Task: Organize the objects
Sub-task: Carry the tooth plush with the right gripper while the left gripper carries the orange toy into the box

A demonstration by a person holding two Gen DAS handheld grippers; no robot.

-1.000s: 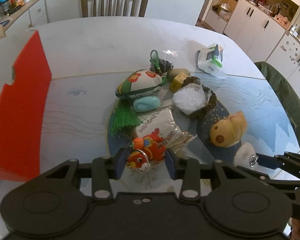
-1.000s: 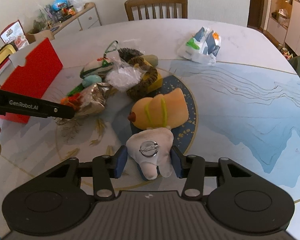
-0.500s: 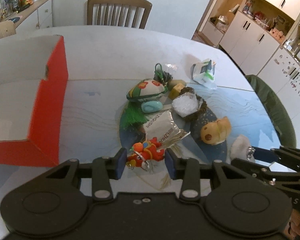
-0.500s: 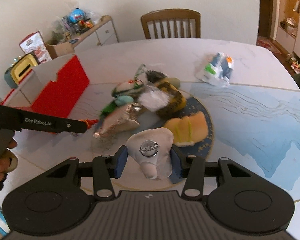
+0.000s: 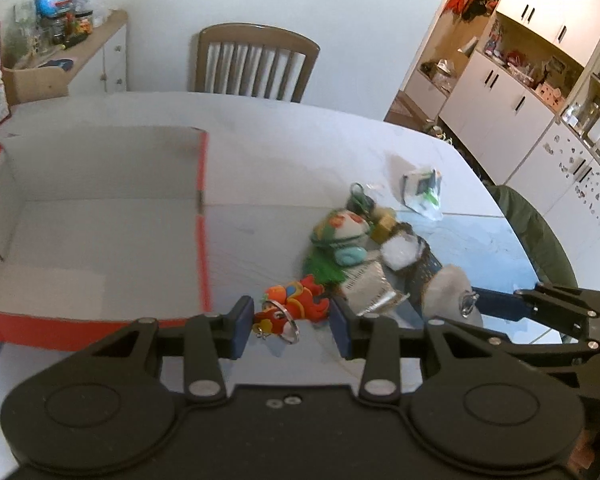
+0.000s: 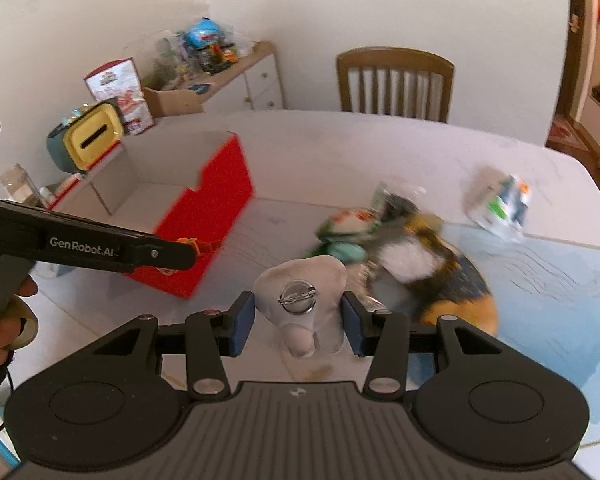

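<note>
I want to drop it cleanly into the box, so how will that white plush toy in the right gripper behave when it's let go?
The white plush toy bulges between the right gripper's pads, so it is probably soft and light. It should flop rather than roll. Its metal pin might snag.

the red plush toy (image 5: 296,304) looks like soft cloth with a shiny metal key ring (image 5: 279,320). the white plush toy (image 6: 304,300) is matt fabric with a glossy metal pin badge (image 6: 296,298). the red box (image 5: 100,220) is matt cardboard, plain grey inside. the desk (image 5: 280,140) is smooth with a slight sheen. the foil packet (image 5: 370,288) is crinkled and shiny. the chair (image 5: 256,64) is wood. both grippers are matt black plastic with blue pads (image 5: 242,326).
</note>
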